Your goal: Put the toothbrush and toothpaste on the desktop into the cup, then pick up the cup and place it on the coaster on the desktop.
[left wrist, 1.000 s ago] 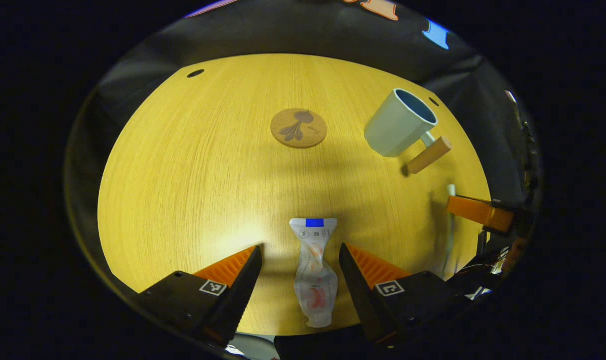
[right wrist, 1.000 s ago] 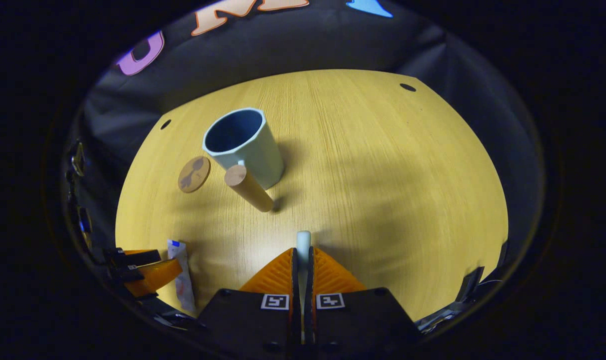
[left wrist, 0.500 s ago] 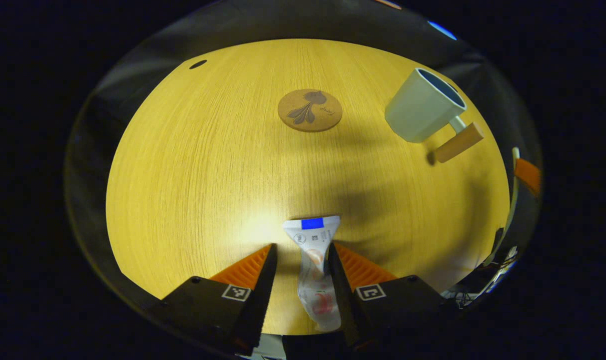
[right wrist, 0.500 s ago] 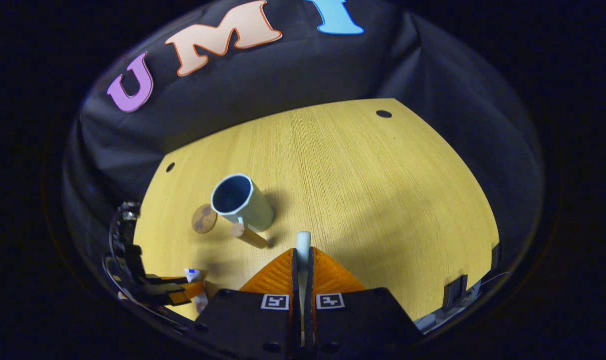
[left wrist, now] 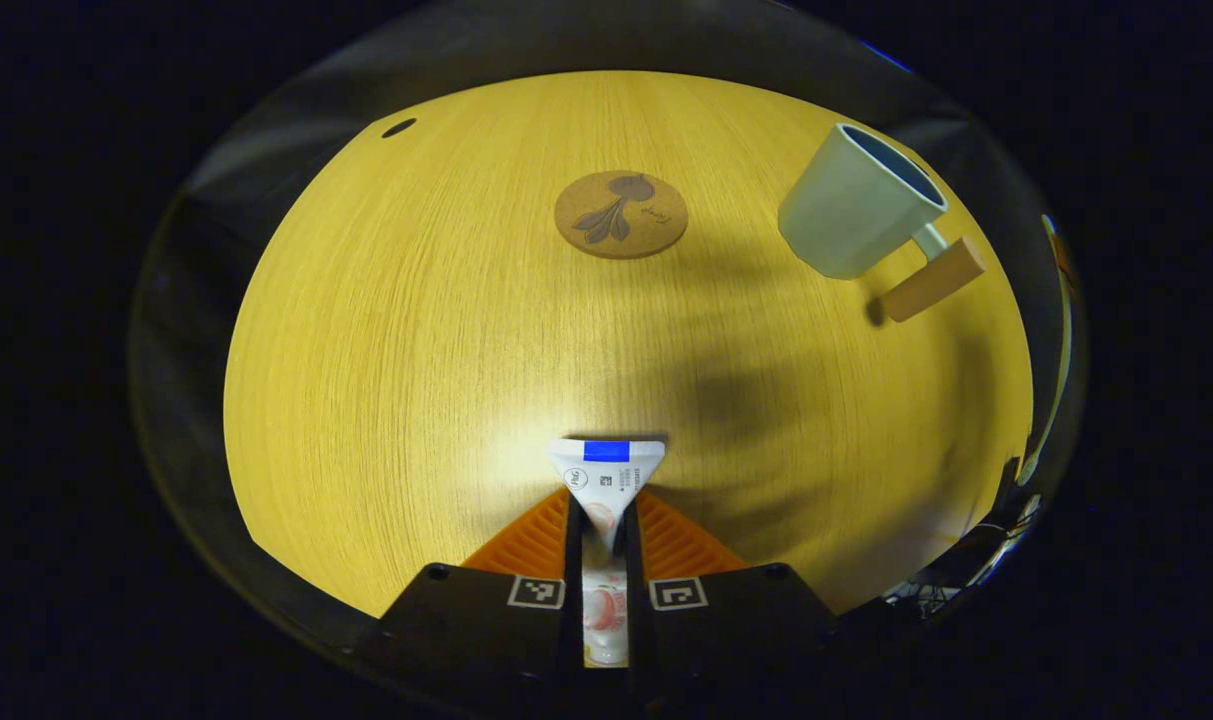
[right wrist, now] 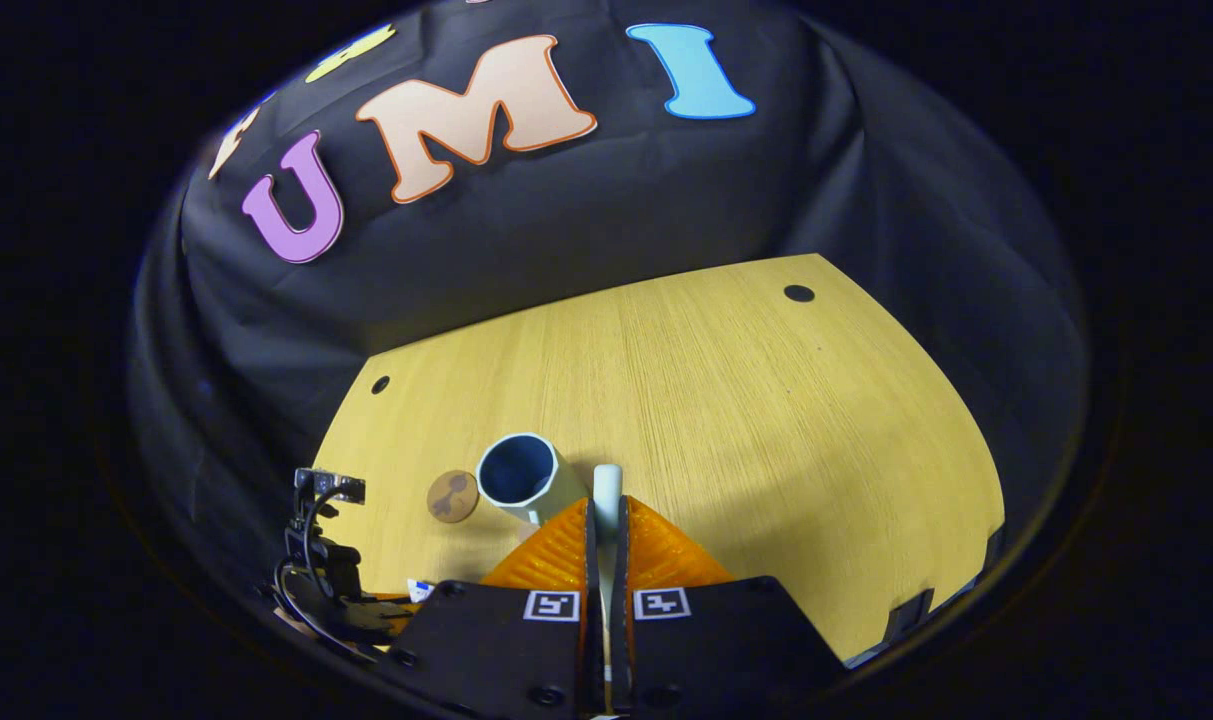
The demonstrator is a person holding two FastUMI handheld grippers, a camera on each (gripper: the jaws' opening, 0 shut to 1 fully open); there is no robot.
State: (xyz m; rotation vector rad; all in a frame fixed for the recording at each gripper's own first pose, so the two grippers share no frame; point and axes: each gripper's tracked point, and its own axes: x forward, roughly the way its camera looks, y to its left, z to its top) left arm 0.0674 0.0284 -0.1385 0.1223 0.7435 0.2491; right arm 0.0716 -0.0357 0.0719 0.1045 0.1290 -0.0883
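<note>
Left gripper view: the left gripper [left wrist: 602,520] is seen closed on the toothpaste [left wrist: 606,480], with both orange fingers [left wrist: 536,535] pressed against the tube's sides at the lower centre of the frame. The tube's flat crimped end, marked with a blue patch, is seen fanning out just past the fingertips; the rest of the tube runs back between the fingers toward the bottom edge. Whether the tube touches the surface [left wrist: 416,330] cannot be told.

The coaster [left wrist: 620,214], round and cork-coloured with a dark printed figure, is seen lying flat on the surface at upper centre. The cup [left wrist: 851,215], pale green with a dark interior, stands at the upper right, well apart from the coaster; its cork-coloured handle [left wrist: 934,280] points toward the right edge of the frame.

Right gripper view: the right gripper [right wrist: 606,520] is seen closed on the toothbrush [right wrist: 606,487], whose white end protrudes upward between the fingertips at lower centre. The gripper is held well above the surface [right wrist: 766,400]. The cup [right wrist: 526,478] is seen from above just left of the toothbrush end, its opening in plain sight. The coaster [right wrist: 452,495] lies just left of the cup. The left gripper [right wrist: 366,605] is seen at the lower left edge, with a sliver of the toothpaste [right wrist: 421,588] beside it.
</note>
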